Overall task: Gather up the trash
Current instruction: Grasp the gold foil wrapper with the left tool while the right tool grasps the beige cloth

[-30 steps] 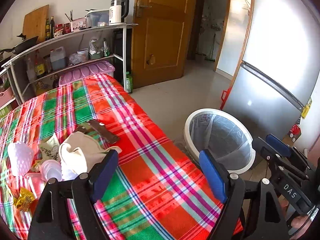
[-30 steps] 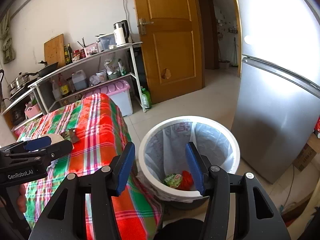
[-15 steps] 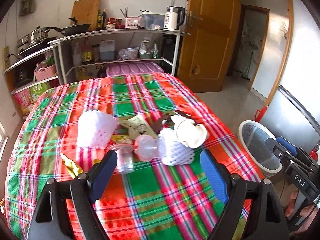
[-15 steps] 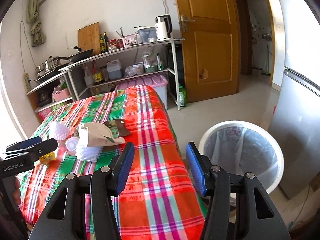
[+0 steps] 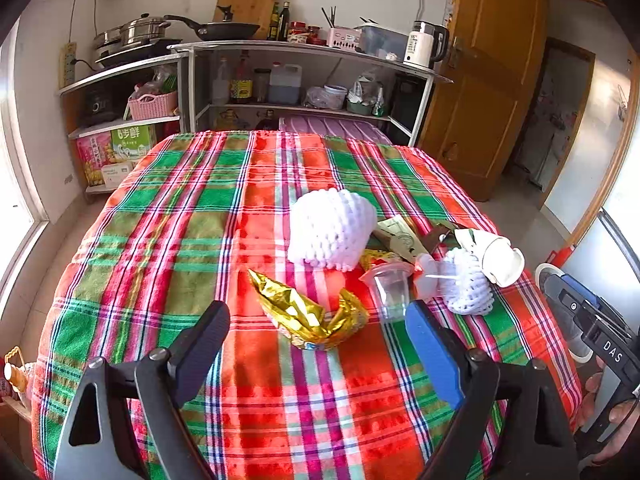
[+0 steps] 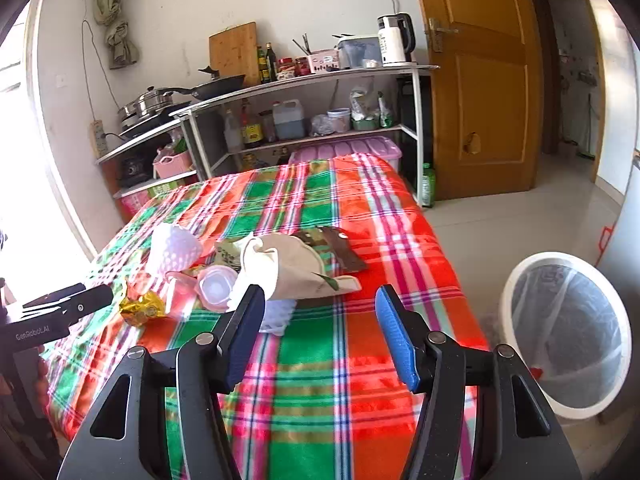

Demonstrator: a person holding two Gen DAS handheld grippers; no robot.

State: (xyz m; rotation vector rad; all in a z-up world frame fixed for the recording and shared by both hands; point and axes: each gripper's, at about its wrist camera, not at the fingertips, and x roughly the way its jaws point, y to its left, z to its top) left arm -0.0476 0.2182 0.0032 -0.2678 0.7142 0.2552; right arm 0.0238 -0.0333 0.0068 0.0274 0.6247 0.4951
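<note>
Ahead of left fingers: gold wrapper (image 5: 310, 316), just beyond the tips, on the plaid cloth (image 5: 168, 240)
Left gripper (image 5: 316, 346): jaws wide, opening, nothing between
Right gripper (image 6: 320, 332): jaws wide, opening, empty
Past right fingers: beige bag (image 6: 292, 268)
Right of right fingers: bin (image 6: 568, 336), on the floor

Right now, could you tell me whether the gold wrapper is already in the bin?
No, the gold wrapper lies on the plaid tablecloth, while the bin stands on the floor beside the table.

left wrist: down over table (image 5: 168, 216), near | right wrist: same table, rightward
</note>
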